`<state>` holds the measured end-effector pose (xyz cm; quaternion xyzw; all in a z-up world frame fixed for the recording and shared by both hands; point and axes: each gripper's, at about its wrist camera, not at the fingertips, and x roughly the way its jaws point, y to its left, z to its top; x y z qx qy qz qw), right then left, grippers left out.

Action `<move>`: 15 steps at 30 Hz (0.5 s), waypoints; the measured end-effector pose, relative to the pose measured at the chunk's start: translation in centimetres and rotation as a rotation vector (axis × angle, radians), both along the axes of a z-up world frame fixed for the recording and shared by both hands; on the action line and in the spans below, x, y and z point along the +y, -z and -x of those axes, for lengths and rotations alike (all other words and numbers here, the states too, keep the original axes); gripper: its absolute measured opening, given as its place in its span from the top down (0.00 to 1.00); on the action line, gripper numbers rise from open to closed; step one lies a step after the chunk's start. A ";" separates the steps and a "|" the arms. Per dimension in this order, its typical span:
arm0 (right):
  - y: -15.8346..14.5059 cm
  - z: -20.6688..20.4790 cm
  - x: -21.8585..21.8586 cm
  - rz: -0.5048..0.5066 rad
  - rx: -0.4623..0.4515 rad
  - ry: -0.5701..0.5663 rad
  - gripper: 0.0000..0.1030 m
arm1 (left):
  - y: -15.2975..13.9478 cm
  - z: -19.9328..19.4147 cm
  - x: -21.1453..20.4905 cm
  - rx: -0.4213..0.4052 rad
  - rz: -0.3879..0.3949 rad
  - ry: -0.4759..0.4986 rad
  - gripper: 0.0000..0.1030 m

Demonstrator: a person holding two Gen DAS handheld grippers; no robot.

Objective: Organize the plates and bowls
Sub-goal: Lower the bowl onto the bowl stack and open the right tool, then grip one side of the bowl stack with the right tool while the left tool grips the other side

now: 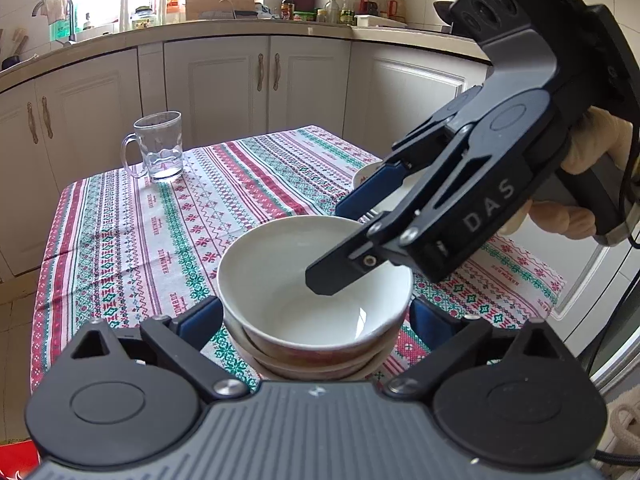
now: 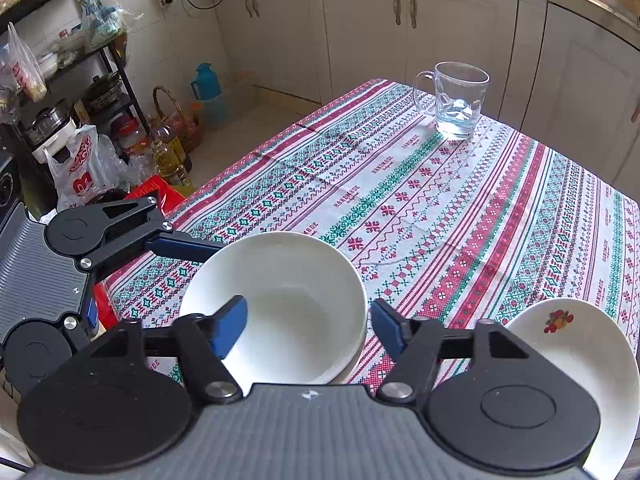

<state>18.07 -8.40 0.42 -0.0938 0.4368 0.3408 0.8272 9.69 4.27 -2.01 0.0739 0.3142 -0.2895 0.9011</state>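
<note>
A stack of white bowls (image 1: 316,300) stands on the patterned tablecloth (image 1: 180,216); its top bowl (image 2: 276,304) is empty. My left gripper (image 1: 316,316) is open, its fingers on either side of the stack. My right gripper (image 2: 308,328) is open, one finger inside the top bowl, the other outside its rim; it also shows in the left wrist view (image 1: 332,240). A white plate with a fruit print (image 2: 580,364) lies to the right of the bowls.
A glass mug (image 1: 160,148) with a little water stands at the table's far corner, also in the right wrist view (image 2: 456,100). Kitchen cabinets (image 1: 240,80) run behind the table. A shelf, bags and bottles (image 2: 100,140) crowd the floor beside it.
</note>
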 end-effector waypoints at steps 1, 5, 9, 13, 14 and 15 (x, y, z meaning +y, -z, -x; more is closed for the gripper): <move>-0.1 0.1 0.0 -0.001 -0.009 0.003 0.20 | 0.0 0.0 0.1 0.004 0.001 0.003 0.04; -0.3 0.9 -0.3 -0.013 -0.043 0.013 0.04 | -0.1 0.4 0.4 0.004 -0.004 0.012 0.03; -0.6 2.1 -0.7 -0.025 -0.098 0.024 0.00 | -0.4 1.0 0.8 -0.023 -0.024 0.019 0.02; -0.9 3.6 -1.3 -0.043 -0.144 0.029 0.00 | -0.4 1.4 1.4 -0.037 -0.024 0.032 0.02; -0.9 4.1 -1.5 -0.043 -0.155 0.027 0.00 | -0.4 1.5 1.5 -0.041 -0.026 0.039 0.02; -0.8 4.7 -1.5 -0.036 -0.168 0.023 0.00 | -0.3 1.6 1.6 -0.040 -0.035 0.046 0.02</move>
